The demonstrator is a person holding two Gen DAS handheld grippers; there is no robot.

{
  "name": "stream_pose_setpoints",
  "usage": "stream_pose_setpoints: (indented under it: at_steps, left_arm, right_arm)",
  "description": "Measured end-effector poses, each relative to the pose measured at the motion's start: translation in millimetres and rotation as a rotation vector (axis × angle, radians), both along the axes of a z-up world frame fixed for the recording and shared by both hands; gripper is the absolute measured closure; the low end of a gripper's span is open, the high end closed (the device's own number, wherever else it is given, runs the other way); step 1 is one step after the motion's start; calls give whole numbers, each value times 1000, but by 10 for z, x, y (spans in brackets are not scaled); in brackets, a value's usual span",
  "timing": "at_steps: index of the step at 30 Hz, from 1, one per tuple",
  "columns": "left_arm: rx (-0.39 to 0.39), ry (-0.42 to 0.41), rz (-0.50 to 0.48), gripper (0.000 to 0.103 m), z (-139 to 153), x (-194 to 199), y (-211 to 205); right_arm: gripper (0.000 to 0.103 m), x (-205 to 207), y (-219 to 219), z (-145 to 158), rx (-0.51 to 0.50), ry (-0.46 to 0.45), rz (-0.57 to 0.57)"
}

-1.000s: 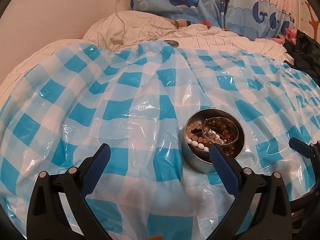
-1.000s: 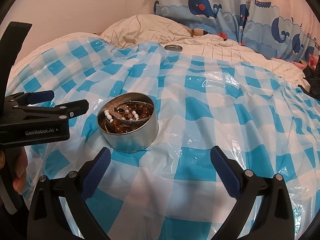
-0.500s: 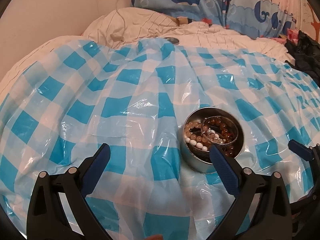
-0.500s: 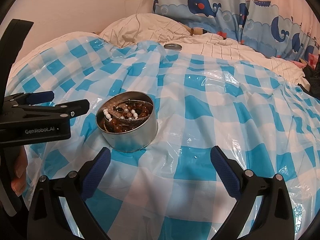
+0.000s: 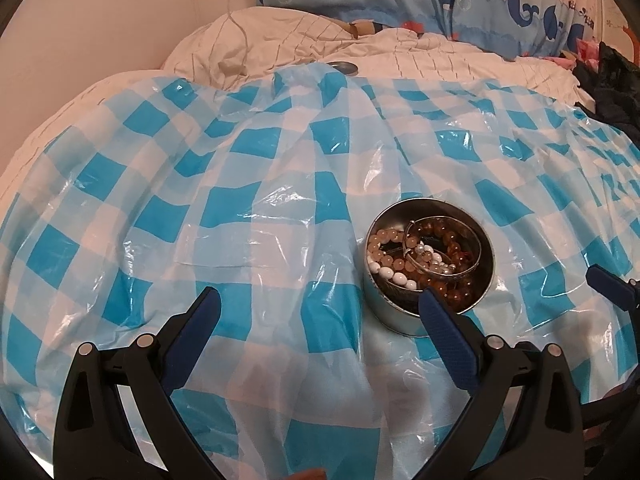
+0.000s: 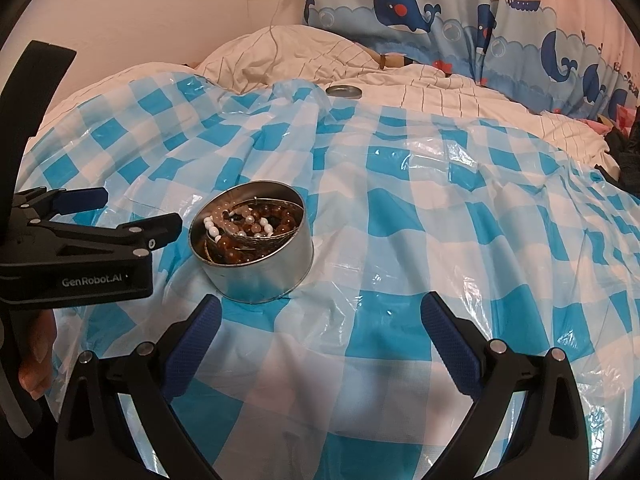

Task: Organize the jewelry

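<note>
A round metal tin stands on a blue-and-white checked plastic sheet spread over a bed. Bead bracelets in amber, pale pink and white fill it, with a silver bangle on top. My left gripper is open, its right finger just in front of the tin's near rim. My right gripper is open and empty, with the tin just beyond its left finger. The left gripper also shows from the side in the right wrist view, left of the tin.
The tin's round lid lies at the sheet's far edge on a white striped duvet. Whale-print pillows line the wall behind. Dark clothing is heaped at the right. A hand grips the left tool.
Both views have shifted slightly. The tin sits a little lower and closer in the left wrist view. Both grippers stay open and nothing was picked up.
</note>
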State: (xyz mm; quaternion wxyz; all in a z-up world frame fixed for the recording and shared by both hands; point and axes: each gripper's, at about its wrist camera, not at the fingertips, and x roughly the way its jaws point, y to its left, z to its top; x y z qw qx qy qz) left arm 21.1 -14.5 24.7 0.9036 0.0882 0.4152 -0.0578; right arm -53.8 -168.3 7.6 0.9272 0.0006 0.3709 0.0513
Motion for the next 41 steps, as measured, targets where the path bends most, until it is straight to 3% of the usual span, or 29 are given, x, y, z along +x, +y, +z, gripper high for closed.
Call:
stream_pose_setpoints:
  at_steps: [14,19,22,29,32,41]
  left_arm:
    - [-31,-23,-20,8,32,-26,-20]
    - [-85,36,-25,8,-35,11,-3]
    - [-24,50,0,8,-95,12,-34]
    - [-37,-41,-39,8,0,-108,-55]
    - [-46,-7,-60,8,-20,-92,-80]
    - [-55,47,5,8,-68,-19,18]
  right_arm:
    - [7,-32,-51,-10,1,12,-9]
    - [7,-64,-69,-3,3,13,-6]
    - [7,-40,-29,-7,-4,13,3]
    - [7,-39,-28,-5,-5,17,5]
    - [7,-18,-1,3,-6,18,6]
    - [7,-29,-3,4,-6,18,7]
